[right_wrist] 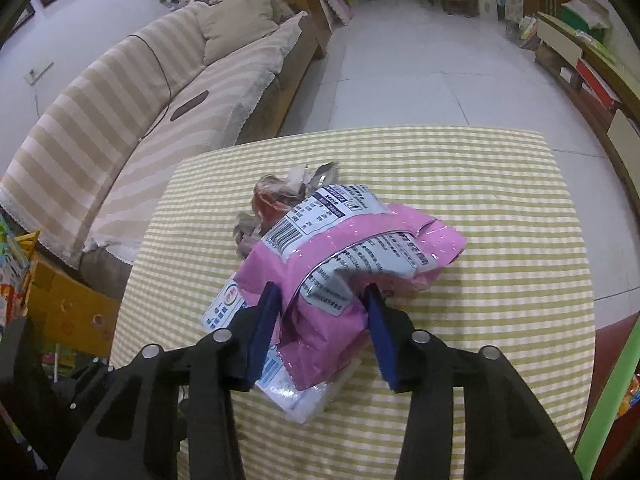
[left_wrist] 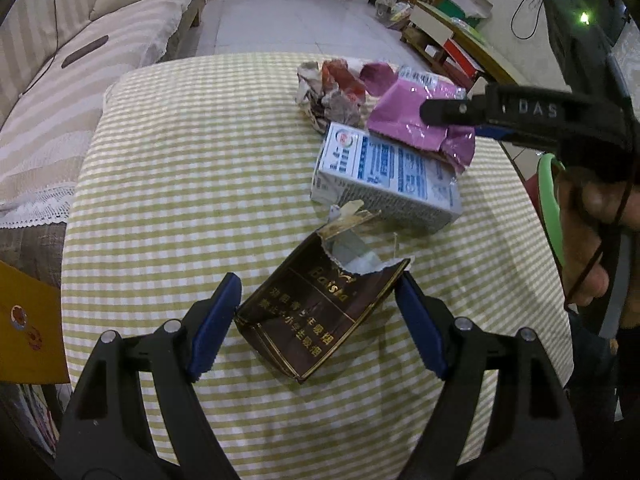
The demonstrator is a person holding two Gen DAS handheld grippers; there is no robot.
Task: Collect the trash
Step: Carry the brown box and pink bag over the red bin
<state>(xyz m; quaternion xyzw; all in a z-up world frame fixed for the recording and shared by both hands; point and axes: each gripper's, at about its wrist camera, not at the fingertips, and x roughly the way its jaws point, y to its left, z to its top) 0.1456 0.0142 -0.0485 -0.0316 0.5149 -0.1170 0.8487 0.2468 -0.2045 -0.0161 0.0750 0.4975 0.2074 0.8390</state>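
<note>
A torn dark brown cigarette pack [left_wrist: 320, 312] hangs slanted between the blue pads of my left gripper [left_wrist: 318, 284], which is shut on its corners just above the checked tablecloth [left_wrist: 180, 160]. Beyond it lie a white and blue milk carton [left_wrist: 384, 176], a crumpled paper wrapper [left_wrist: 328, 92] and a pink snack bag [left_wrist: 412, 116]. My right gripper [right_wrist: 322, 290] is shut on the crumpled near end of the pink snack bag [right_wrist: 360, 240]. The bag lies on the milk carton [right_wrist: 228, 308] and partly hides it. The crumpled wrapper [right_wrist: 272, 200] sits behind the bag.
A striped sofa [left_wrist: 60, 100] runs along the left of the table [right_wrist: 480, 200]. A yellow box [left_wrist: 28, 320] stands at the table's near left corner. A low cabinet [left_wrist: 460, 40] lines the right wall. A hand [left_wrist: 592, 240] holds the right gripper's handle.
</note>
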